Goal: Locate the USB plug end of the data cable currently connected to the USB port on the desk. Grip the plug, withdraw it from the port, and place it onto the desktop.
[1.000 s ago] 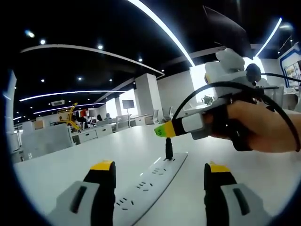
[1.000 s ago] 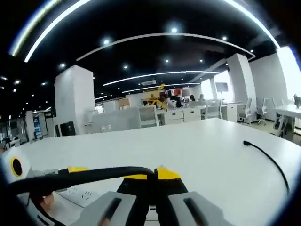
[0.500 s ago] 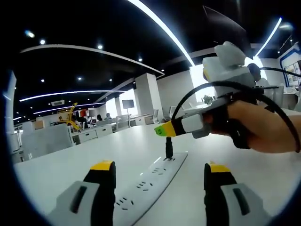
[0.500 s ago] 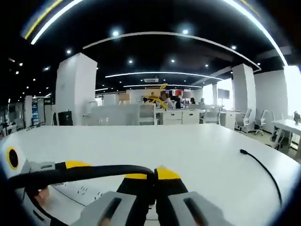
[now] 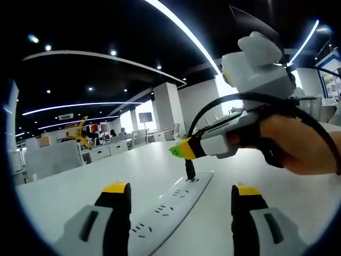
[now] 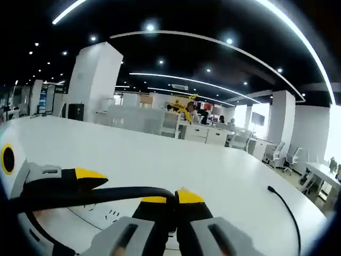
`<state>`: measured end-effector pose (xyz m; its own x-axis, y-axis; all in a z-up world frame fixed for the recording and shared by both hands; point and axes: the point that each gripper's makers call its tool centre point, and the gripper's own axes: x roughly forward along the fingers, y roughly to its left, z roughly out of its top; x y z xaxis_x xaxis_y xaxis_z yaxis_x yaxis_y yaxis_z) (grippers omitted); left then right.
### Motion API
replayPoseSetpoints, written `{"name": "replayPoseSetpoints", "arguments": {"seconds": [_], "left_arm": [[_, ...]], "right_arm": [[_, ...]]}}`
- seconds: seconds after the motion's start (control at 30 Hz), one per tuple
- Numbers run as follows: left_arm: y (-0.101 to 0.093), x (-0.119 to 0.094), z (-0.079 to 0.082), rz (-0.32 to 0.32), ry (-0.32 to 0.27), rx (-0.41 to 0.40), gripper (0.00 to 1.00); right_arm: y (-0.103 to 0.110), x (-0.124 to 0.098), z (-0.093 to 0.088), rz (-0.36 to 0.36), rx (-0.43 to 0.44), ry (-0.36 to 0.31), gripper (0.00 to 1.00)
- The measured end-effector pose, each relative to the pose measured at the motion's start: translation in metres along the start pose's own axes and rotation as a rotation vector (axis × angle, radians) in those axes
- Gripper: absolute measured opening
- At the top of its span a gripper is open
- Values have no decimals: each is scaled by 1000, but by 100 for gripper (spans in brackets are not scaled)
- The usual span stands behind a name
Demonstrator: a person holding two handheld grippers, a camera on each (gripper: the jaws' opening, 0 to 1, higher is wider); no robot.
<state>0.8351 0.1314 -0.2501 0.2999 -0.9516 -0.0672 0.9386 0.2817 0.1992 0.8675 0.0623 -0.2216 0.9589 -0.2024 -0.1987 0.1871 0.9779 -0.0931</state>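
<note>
The right gripper (image 5: 183,150) is clamping the plug (image 5: 189,170) over the power strip (image 5: 169,205); a tilted pull risks lifting the strip. The left gripper (image 5: 181,198) is hanging open.

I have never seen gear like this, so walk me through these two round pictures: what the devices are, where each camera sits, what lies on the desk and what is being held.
There is no robot here. A person holds a hand-operated gripper in each hand, and a fisheye camera rides on each one, looking forward along its fingers.

In the left gripper view, the left gripper shows at the bottom, fingers apart and holding nothing. Beyond it a white power strip lies on the white desk. The person's hand brings the right gripper in from the right; its yellow tips are closed on the black plug standing in the strip.

In the right gripper view, the fingers are shut on the black cable, and the cable's far end lies loose on the desk.
</note>
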Motion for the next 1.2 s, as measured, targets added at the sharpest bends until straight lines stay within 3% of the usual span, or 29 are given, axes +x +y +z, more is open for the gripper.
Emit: {"name": "replayPoseSetpoints", "arguments": {"seconds": [0.03, 0.07, 0.1, 0.17, 0.3, 0.4, 0.63, 0.97, 1.2], "left_arm": [[0, 0, 0, 0, 1, 1, 77], [0, 0, 0, -1, 0, 1, 77], [0, 0, 0, 0, -1, 0, 77], [0, 0, 0, 0, 0, 1, 77], [0, 1, 0, -2, -1, 0, 77], [0, 1, 1, 0, -4, -5, 77], [3, 0, 2, 8, -13, -12, 77], [2, -1, 2, 12, -19, -7, 78], [1, -3, 2, 17, -20, -4, 78]], "right_arm": [[-5, -3, 22, 6, 57, -135, 5], [-10, -8, 34, 6, 92, -186, 4], [-13, -18, 47, 15, 113, -192, 4], [-15, -23, 60, -4, 34, -211, 5], [3, -14, 51, 30, 45, -195, 5], [6, -7, 40, 29, 4, -159, 5], [-7, -17, 44, 29, 100, -194, 5], [-18, -32, 55, 25, 156, -236, 5], [-17, -35, 49, 24, 173, -224, 5]]}}
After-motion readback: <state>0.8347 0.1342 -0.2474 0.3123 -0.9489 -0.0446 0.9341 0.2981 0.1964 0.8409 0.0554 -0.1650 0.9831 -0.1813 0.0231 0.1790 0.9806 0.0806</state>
